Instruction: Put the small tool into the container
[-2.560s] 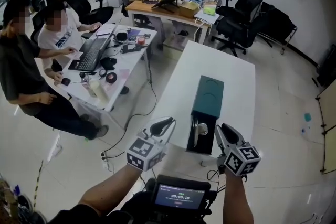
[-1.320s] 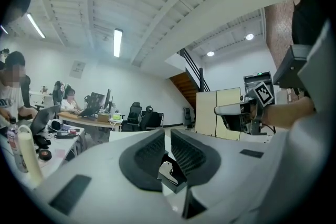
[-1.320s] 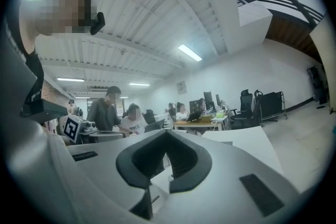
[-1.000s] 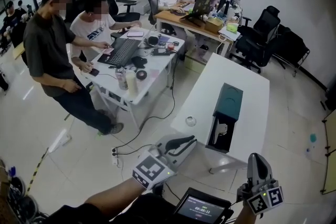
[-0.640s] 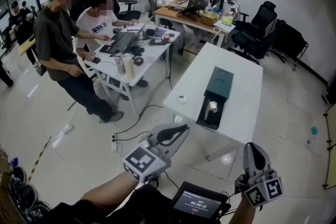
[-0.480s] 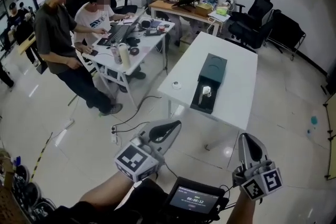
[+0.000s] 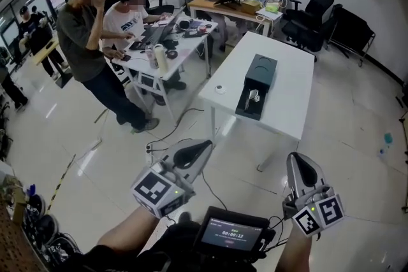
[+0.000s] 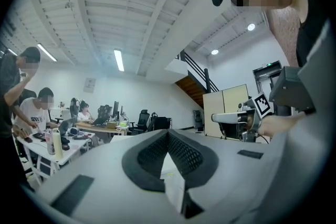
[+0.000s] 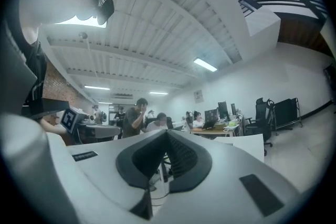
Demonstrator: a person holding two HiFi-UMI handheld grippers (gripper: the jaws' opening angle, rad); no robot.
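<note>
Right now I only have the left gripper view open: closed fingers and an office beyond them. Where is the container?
Observer: The head view shows the dark container sitting on the white table ahead, with a black tray open at its near end.
Reviewer: Is the tool in it?
Observer: Yes, a small metal tool lies in that tray.
Reviewer: Does the right gripper carry anything?
Observer: No. In the right gripper view, the right gripper has its fingers together with nothing between them.
</note>
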